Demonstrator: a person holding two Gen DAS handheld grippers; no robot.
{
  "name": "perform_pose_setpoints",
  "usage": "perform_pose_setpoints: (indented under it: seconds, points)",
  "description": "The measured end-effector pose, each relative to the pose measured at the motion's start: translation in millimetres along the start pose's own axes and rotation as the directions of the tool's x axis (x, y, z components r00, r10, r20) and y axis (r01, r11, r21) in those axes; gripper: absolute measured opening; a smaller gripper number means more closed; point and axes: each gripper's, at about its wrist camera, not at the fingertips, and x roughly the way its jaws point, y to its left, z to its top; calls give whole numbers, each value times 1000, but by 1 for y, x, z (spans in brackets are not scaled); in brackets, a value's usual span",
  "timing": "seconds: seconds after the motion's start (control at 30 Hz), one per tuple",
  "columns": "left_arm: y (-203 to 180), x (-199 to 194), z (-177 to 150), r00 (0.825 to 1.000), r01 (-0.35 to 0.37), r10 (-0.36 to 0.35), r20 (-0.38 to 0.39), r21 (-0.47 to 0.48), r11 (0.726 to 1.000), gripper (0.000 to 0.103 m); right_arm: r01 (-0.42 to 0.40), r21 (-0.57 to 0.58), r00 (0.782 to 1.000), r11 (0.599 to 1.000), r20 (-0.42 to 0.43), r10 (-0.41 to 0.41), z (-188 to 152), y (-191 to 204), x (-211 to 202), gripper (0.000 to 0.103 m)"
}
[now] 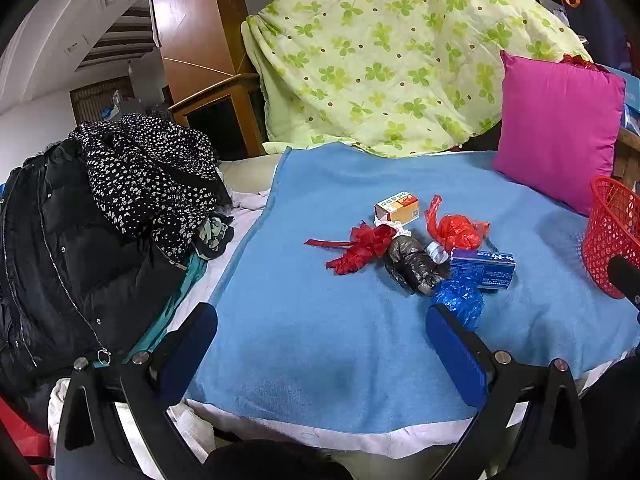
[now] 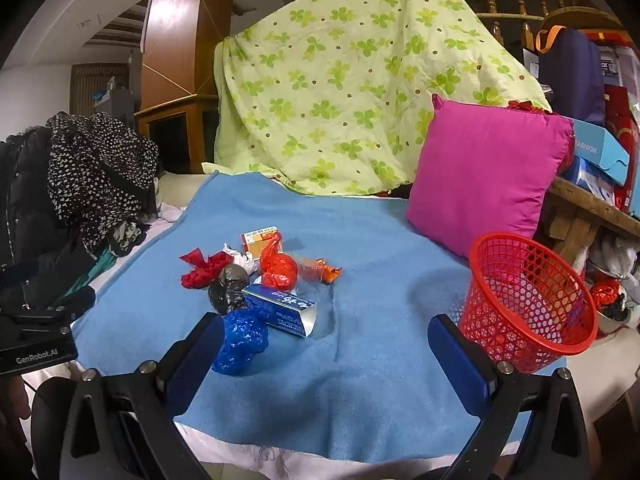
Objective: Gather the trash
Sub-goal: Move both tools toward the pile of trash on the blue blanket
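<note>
Both the left gripper (image 1: 320, 332) and right gripper (image 2: 326, 344) hang spread and empty above the bed's near edge. The trash pile (image 2: 256, 280) sits mid-blanket (image 2: 360, 380); the red basket (image 2: 528, 304) waits at the right edge, likely to receive it.

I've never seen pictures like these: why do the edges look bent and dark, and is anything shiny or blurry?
Left wrist view: fisheye lens curves the room, corners go black, glare on the wooden pillar. Right wrist view: same bending; the red basket looks sharp.
</note>
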Motion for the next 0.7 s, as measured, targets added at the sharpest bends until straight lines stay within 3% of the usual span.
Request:
perform_pose_setpoints:
  seconds: [0.7]
  points:
    - [2,13,-7,999,5,-5,-35,8,1000,103,-5,-12,999,1000,-41,5,-5,4,13,103]
